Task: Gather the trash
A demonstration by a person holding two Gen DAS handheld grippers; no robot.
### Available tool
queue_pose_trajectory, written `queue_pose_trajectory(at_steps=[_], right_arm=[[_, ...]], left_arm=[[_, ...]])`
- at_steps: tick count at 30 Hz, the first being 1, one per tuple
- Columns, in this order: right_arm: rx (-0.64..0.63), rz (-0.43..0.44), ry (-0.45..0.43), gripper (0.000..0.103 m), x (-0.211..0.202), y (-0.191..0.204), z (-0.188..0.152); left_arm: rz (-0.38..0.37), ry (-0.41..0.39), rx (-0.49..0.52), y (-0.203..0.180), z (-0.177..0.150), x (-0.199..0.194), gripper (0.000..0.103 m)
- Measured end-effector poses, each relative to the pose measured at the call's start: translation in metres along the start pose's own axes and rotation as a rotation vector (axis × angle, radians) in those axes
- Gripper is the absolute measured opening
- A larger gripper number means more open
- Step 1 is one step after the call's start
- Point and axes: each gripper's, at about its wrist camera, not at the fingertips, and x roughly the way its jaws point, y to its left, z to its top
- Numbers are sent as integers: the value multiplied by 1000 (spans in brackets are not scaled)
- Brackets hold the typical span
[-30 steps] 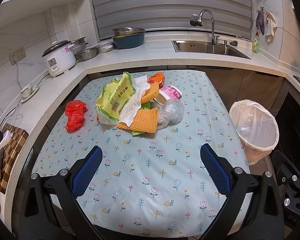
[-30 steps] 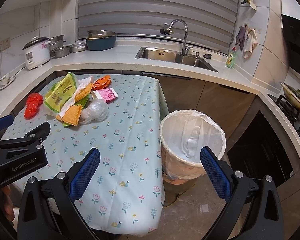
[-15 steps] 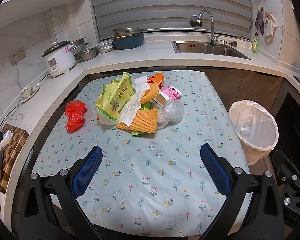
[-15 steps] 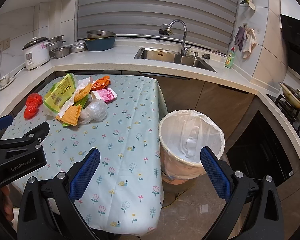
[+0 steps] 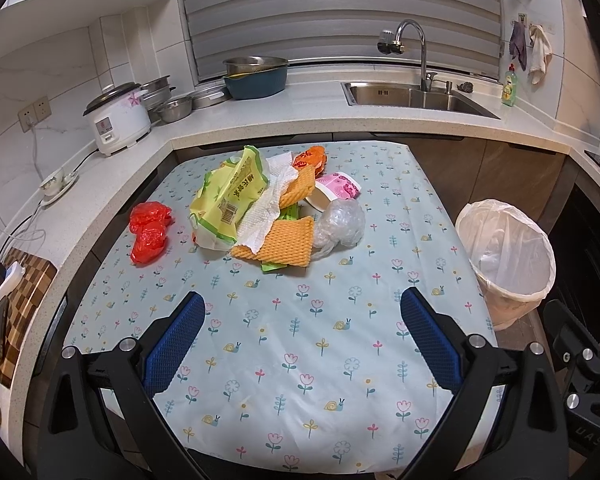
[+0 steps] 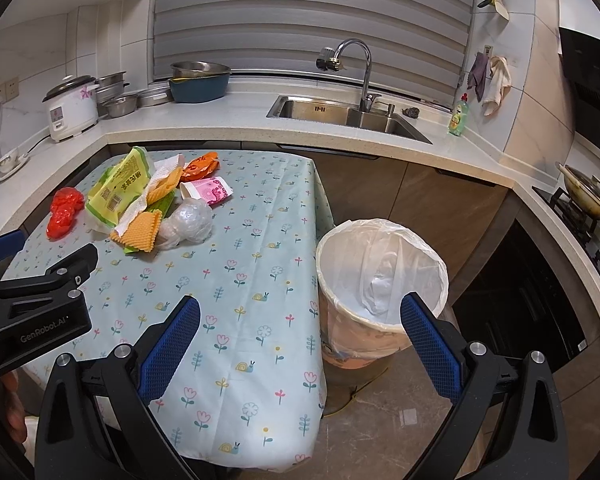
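A pile of trash lies at the far side of the flowered table (image 5: pixel 300 340): a yellow-green bag (image 5: pixel 228 196), white paper towel (image 5: pixel 266 216), orange foam net (image 5: pixel 288 240), clear crumpled plastic (image 5: pixel 340 222), a pink paper cup (image 5: pixel 336 190) and an orange wrapper (image 5: pixel 310 158). A red plastic bag (image 5: pixel 150 232) lies apart to the left. A bin with a white liner (image 6: pixel 380 272) stands on the floor right of the table. My left gripper (image 5: pixel 302 334) is open and empty over the near table. My right gripper (image 6: pixel 300 334) is open and empty near the table's right edge and the bin.
The kitchen counter wraps around the table, with a rice cooker (image 5: pixel 116 118), metal bowls (image 5: pixel 256 76), a sink (image 5: pixel 412 94) and a tap. A wooden board (image 5: pixel 16 304) lies at the left. A stove with a pan (image 6: pixel 588 196) is at the right.
Both grippers have drifted slightly; the scene is otherwise unchanged and both stay open and empty.
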Motion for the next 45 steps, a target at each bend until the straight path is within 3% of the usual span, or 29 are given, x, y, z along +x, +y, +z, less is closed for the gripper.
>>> queue_pose_trajectory(at_steps=[23,39,45], right_arm=[[3,-10,-12,96,-4,-12,5],[-11,-20,-24,96,-4,9,9],[-11,-10,-32,96,1,24,12]], left_arm=[[-3,-3,0,-4,1,-4,94],[-10,-9,-5,-2,4,-4,94],[-9,-16,-34,23,8,9,94]])
